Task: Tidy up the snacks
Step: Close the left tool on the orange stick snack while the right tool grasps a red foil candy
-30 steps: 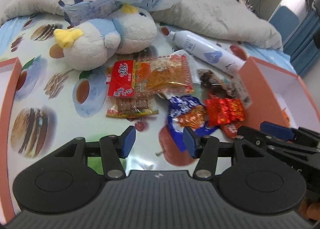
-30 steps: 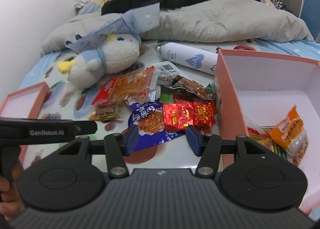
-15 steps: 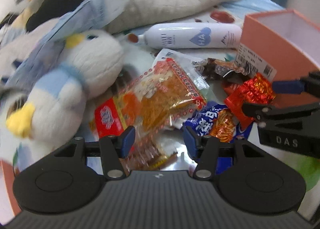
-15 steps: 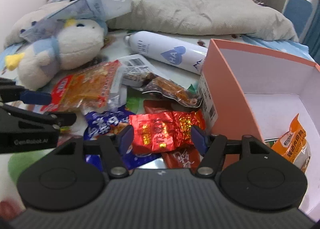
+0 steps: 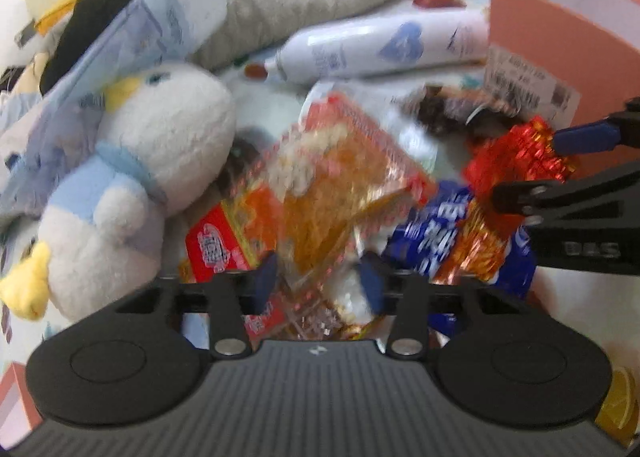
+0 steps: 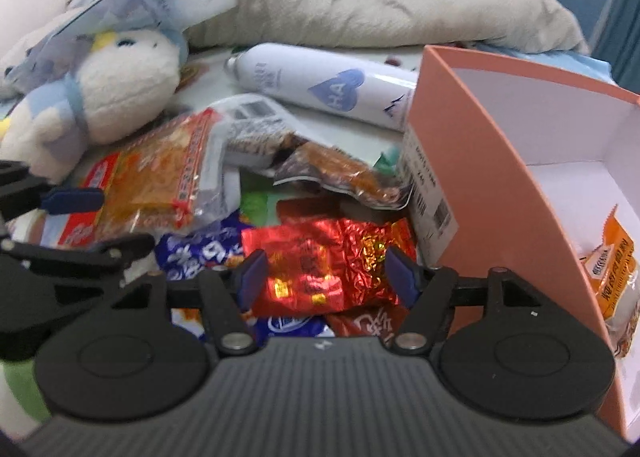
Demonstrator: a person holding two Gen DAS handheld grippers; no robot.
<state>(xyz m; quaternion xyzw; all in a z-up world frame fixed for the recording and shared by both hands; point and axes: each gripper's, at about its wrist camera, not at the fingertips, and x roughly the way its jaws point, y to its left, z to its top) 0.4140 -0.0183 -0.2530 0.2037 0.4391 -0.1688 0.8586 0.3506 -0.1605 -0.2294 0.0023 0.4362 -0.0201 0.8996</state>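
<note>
A rumpled bed with a fruit-print sheet held the pile beside the pink box. The right gripper stood wide around the red foil packet; the left gripper, also wide, straddled the orange snack bag. Each should close on the packet's middle, lifting cleanly off its neighbours.

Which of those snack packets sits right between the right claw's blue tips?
The crinkly red foil packet; the right gripper straddles it, open, while the blue packet lies alongside.
</note>
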